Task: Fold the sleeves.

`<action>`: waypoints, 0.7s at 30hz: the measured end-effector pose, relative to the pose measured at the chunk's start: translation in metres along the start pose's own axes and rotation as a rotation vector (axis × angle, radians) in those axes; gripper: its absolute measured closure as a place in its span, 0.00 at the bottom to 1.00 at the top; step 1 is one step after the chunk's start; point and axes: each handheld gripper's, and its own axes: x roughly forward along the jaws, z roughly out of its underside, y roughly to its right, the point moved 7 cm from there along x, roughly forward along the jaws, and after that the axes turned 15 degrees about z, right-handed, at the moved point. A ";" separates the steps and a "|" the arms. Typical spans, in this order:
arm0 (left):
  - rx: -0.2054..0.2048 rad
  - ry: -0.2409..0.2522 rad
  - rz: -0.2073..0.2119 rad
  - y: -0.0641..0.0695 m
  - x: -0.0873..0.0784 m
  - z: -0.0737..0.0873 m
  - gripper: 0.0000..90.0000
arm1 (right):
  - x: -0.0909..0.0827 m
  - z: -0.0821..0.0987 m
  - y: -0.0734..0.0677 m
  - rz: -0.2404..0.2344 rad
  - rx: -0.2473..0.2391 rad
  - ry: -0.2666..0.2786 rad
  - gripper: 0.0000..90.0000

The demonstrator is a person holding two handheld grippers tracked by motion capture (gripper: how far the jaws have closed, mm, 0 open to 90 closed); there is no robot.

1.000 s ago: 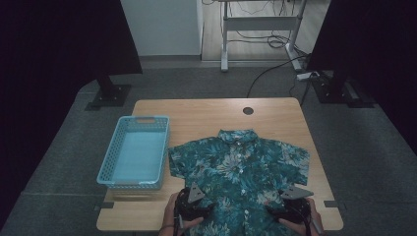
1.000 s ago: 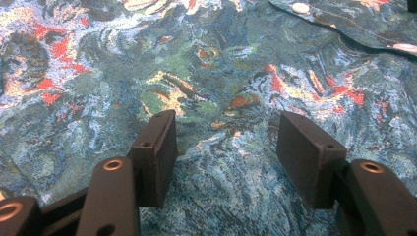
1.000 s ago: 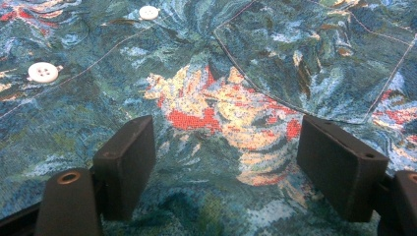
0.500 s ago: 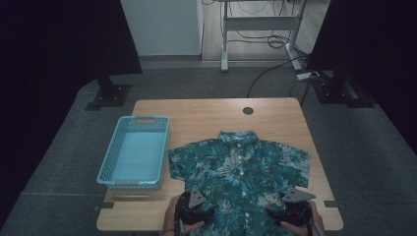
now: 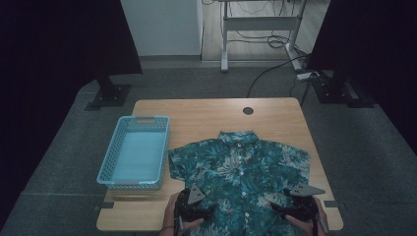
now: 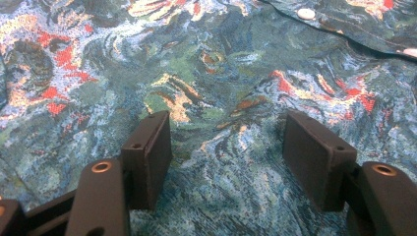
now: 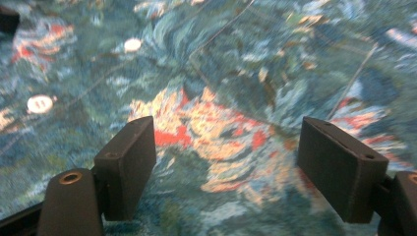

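The left gripper sits low over the near left hem of the shirt, which lies flat on the table right of the basket; its jaws have just been opening and stand spread over cloth, pinching nothing. The right gripper mirrors it at the near right hem, jaws spread above the fabric.

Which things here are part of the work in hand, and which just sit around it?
In the job:
- floral shirt, spread flat on the table
- left gripper, jaws apart over the hem, just been opening
- right gripper, jaws apart over the hem

Lying about:
- blue basket, left of the shirt
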 end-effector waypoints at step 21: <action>-0.012 0.012 0.022 -0.002 0.001 -0.001 0.34 | -0.002 -0.009 0.035 0.020 0.031 0.026 0.27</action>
